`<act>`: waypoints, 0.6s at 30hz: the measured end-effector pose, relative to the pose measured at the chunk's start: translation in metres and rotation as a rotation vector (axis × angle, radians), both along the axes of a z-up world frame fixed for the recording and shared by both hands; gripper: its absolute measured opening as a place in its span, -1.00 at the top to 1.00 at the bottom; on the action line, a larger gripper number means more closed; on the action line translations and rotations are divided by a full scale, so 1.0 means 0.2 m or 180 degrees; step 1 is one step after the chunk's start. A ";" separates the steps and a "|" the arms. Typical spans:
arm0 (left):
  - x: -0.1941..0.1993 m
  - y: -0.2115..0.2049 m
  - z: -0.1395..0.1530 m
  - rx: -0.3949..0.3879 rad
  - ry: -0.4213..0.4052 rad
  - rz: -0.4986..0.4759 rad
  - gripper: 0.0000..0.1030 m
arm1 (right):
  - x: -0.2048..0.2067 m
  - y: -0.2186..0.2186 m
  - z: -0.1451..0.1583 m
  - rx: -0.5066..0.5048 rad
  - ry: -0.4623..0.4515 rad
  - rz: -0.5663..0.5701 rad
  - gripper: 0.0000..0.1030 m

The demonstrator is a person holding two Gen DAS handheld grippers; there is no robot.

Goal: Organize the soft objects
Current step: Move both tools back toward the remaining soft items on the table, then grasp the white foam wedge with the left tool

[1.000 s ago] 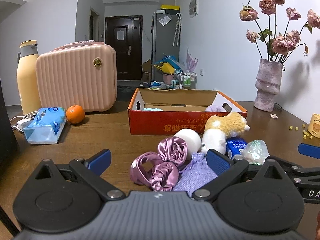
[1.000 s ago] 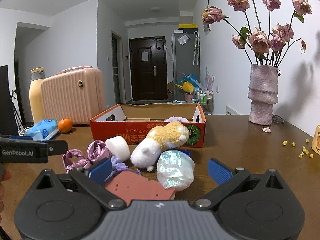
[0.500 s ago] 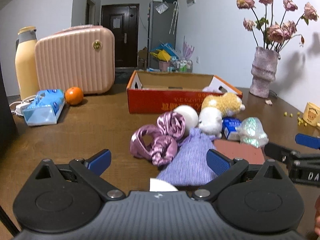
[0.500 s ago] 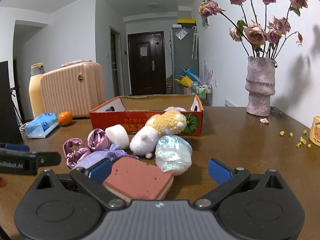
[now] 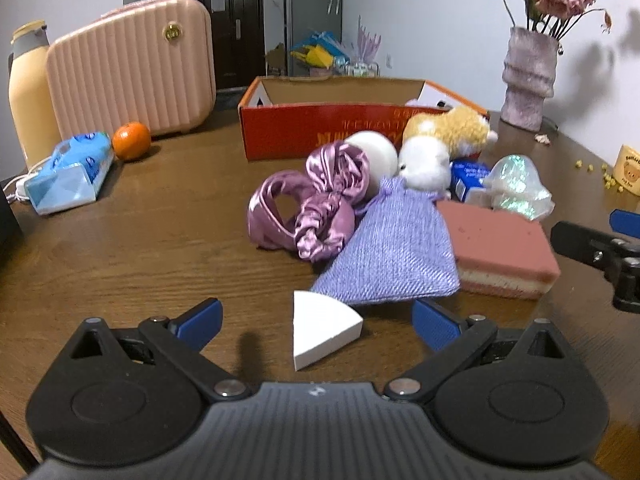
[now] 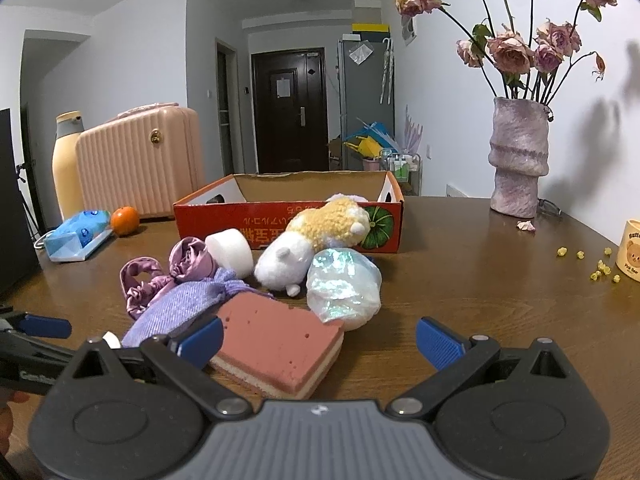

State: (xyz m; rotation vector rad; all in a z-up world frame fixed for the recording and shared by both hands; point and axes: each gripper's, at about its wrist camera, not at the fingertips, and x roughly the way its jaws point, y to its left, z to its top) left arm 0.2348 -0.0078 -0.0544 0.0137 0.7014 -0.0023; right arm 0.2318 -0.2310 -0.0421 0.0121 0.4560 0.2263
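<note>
We find both tools empty, jaws spread: the left gripper (image 5: 316, 322) brackets a white wedge sponge (image 5: 322, 334) at lower centre, the right gripper (image 6: 318, 340) fronts the pink sponge (image 6: 280, 346). We advise closing squarely across the wedge's flat sides, then carrying it to the red box (image 5: 320, 130) at upper centre.
</note>
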 end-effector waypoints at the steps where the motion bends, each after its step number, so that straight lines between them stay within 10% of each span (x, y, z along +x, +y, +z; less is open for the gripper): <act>1: 0.01 0.00 -0.01 0.0001 0.0027 0.0005 -1.00 | 0.00 0.00 0.00 -0.0002 0.0009 0.0003 -1.00; 18: 0.03 0.01 -0.03 -0.0124 0.0122 -0.0051 -0.24 | 0.02 0.01 -0.02 -0.0012 0.0077 0.0014 -1.00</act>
